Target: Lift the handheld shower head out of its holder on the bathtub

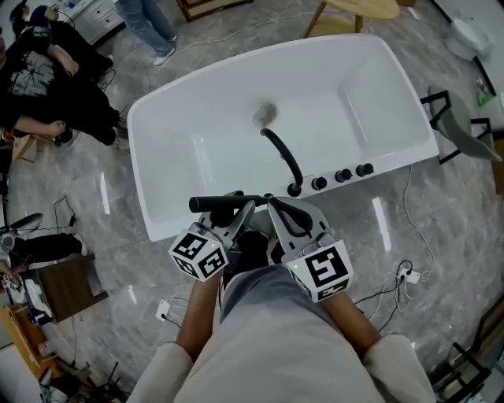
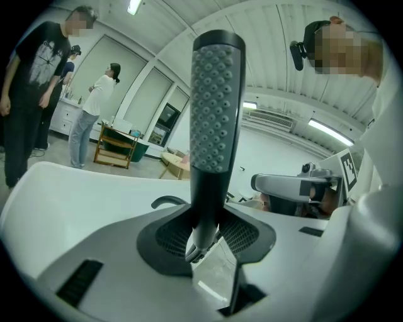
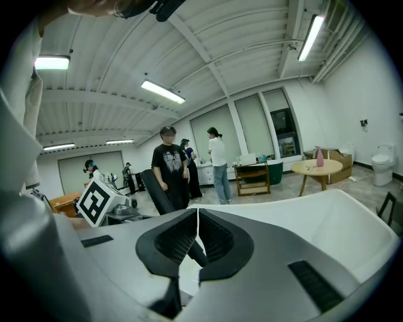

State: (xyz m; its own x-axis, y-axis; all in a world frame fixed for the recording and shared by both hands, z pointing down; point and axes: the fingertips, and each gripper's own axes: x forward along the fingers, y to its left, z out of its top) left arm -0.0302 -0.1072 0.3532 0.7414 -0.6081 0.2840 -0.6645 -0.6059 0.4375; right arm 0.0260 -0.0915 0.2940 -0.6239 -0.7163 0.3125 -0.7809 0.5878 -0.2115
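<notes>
The black handheld shower head (image 1: 214,203) lies level above the near rim of the white bathtub (image 1: 157,197). My left gripper (image 1: 240,205) is shut on its handle. In the left gripper view the shower head (image 2: 216,107) stands upright between the pads of the left gripper (image 2: 204,236), nubbed spray face towards the camera, with a metal hose end below it. My right gripper (image 1: 272,205) is beside the left one. In its own view the right gripper (image 3: 197,226) is shut, pads touching and nothing held. The holder is hidden under the grippers.
A black curved spout (image 1: 283,157) and three black knobs (image 1: 342,175) sit on the tub's near rim. People (image 1: 47,79) are at the far left. A wooden table (image 1: 354,8), a toilet (image 1: 465,35) and floor cables (image 1: 402,275) surround the tub.
</notes>
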